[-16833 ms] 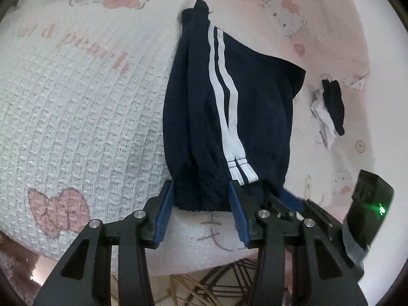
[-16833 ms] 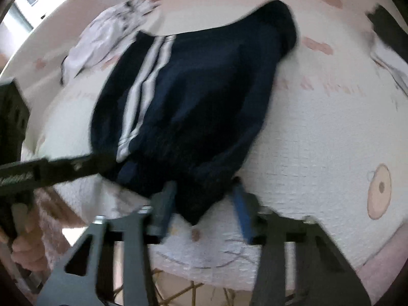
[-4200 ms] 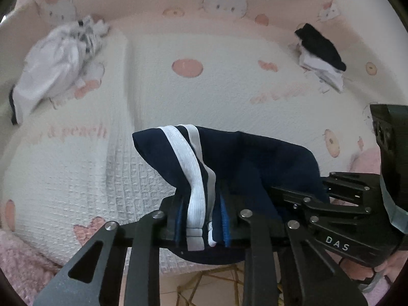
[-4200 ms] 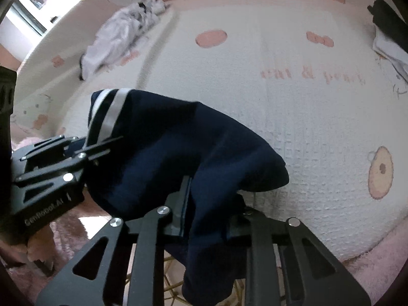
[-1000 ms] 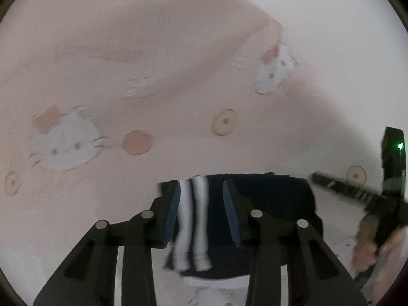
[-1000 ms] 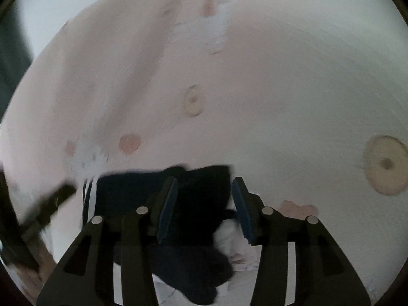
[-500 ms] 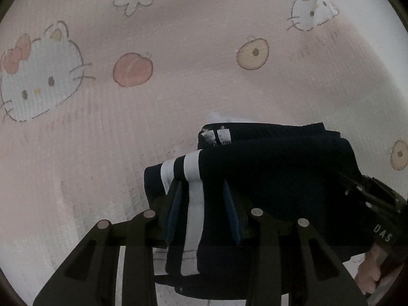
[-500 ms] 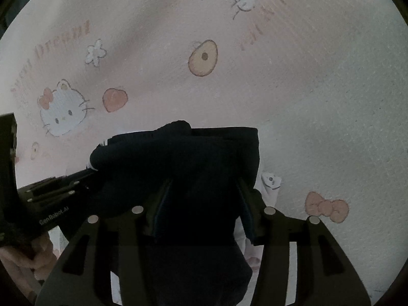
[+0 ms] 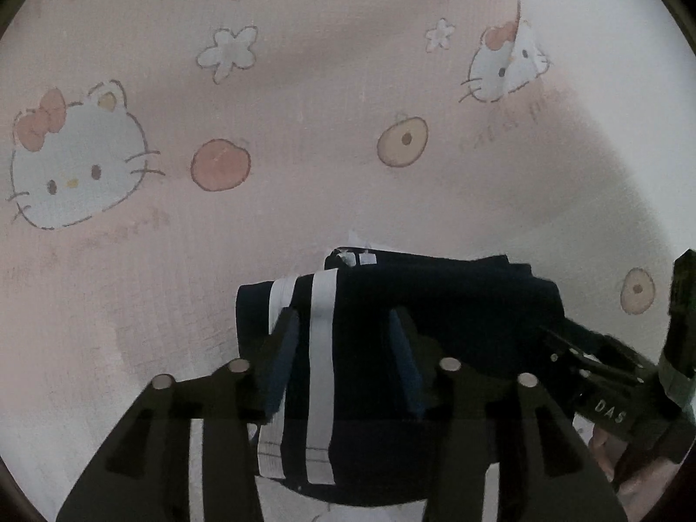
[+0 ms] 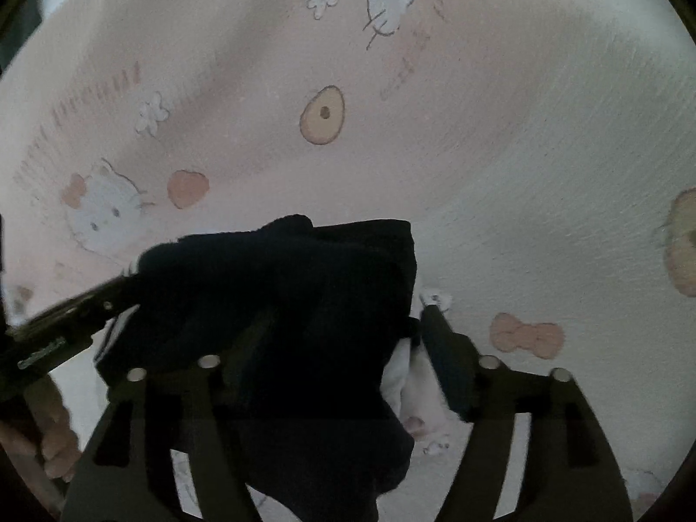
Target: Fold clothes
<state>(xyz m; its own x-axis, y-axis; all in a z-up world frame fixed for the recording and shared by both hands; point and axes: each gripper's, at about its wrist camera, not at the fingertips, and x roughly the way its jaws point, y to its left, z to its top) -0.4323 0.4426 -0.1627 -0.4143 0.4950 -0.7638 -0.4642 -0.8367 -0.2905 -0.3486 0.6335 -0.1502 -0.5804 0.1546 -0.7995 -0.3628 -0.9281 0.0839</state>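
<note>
Both tongs are spreading apart now, left tongs (image 9: 346,348) and right tongs (image 10: 348,343) letting go of the folded navy trousers (image 9: 435,304) on the pink bedspread (image 9: 304,87).

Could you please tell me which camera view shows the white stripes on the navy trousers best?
The left wrist view: both white stripes run down the navy trousers between its fingers. The right wrist view shows the trousers mostly as dark folds.
</note>
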